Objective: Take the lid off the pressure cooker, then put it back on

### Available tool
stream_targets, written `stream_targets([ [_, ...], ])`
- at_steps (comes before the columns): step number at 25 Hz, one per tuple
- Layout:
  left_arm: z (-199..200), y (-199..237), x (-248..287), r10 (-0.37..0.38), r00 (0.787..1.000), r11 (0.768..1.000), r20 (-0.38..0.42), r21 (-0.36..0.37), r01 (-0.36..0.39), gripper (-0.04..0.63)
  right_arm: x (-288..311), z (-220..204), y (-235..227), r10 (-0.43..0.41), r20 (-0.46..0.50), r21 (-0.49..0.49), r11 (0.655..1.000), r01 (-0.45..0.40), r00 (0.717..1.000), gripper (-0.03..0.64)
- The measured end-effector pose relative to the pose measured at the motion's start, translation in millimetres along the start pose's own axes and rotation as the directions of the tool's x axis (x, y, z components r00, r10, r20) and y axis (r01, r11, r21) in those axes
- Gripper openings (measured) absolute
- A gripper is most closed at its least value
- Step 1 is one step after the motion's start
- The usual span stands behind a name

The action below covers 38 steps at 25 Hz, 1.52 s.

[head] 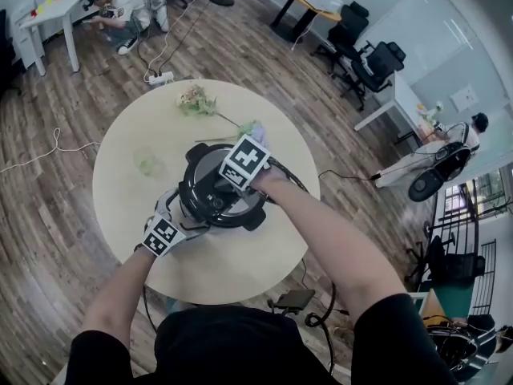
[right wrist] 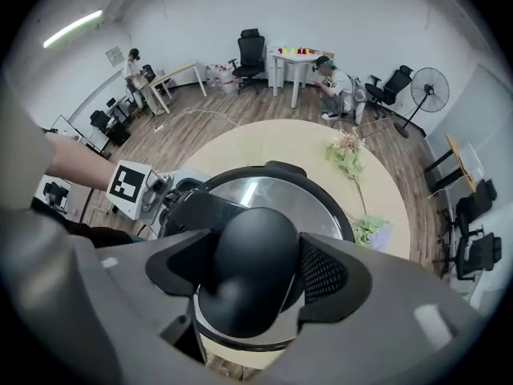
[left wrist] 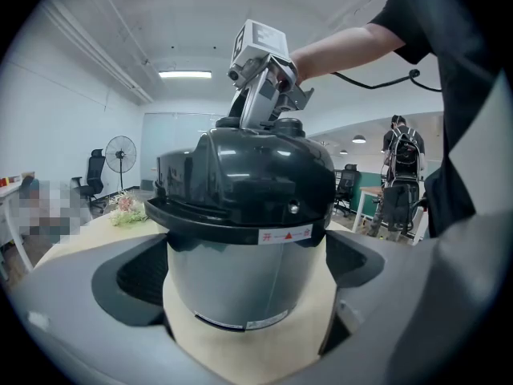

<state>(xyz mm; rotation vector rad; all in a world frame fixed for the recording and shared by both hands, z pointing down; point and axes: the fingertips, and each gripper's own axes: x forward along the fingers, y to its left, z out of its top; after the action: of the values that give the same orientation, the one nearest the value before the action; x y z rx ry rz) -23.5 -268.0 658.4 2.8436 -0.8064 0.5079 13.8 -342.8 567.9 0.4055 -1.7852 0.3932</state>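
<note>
A black-lidded pressure cooker [head: 210,187] stands in the middle of a round beige table [head: 128,215], its lid [right wrist: 280,199] seated on the steel pot [left wrist: 232,279]. From above, my right gripper [right wrist: 255,273] points steeply down, and its pads are closed against both sides of the round black lid knob [right wrist: 250,259]. In the left gripper view the right gripper [left wrist: 260,111] sits on top of the lid. My left gripper [left wrist: 247,269] comes in low from the near left, its pads against both sides of the pot's body.
A dried flower sprig [head: 195,100] and a pale green item [head: 147,164] lie on the table's far half. A cable [head: 309,187] runs off the right edge. Desks, office chairs and a crouching person [head: 120,10] stand around on the wooden floor.
</note>
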Motion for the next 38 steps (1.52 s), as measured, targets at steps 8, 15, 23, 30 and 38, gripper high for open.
stream_targets([
  [8,-4,0,-1,0.000,1.000,1.000,-0.007,-0.002,0.000,0.591,5,-1,2,-0.005,-0.112,-0.010,1.000,0.004,0.994,0.334],
  [15,-5,-1,0,0.006,1.000,1.000,-0.013,-0.004,-0.006,0.591,7,1,-2,-0.032,-0.137,0.104,0.994,0.047,0.990,0.311],
  [23,-5,-2,2,0.010,1.000,1.000,-0.023,-0.010,-0.010,0.591,8,0,-9,-0.048,-0.165,0.298,0.950,0.096,0.985,0.288],
  [30,-3,-1,3,0.011,1.000,1.000,-0.024,-0.013,-0.012,0.591,8,-4,-15,-0.054,-0.180,0.445,0.886,0.130,0.982,0.287],
  [38,-4,-5,3,0.011,1.000,1.000,-0.022,-0.014,-0.011,0.591,5,-13,-26,-0.085,-0.145,0.705,0.690,0.163,0.986,0.288],
])
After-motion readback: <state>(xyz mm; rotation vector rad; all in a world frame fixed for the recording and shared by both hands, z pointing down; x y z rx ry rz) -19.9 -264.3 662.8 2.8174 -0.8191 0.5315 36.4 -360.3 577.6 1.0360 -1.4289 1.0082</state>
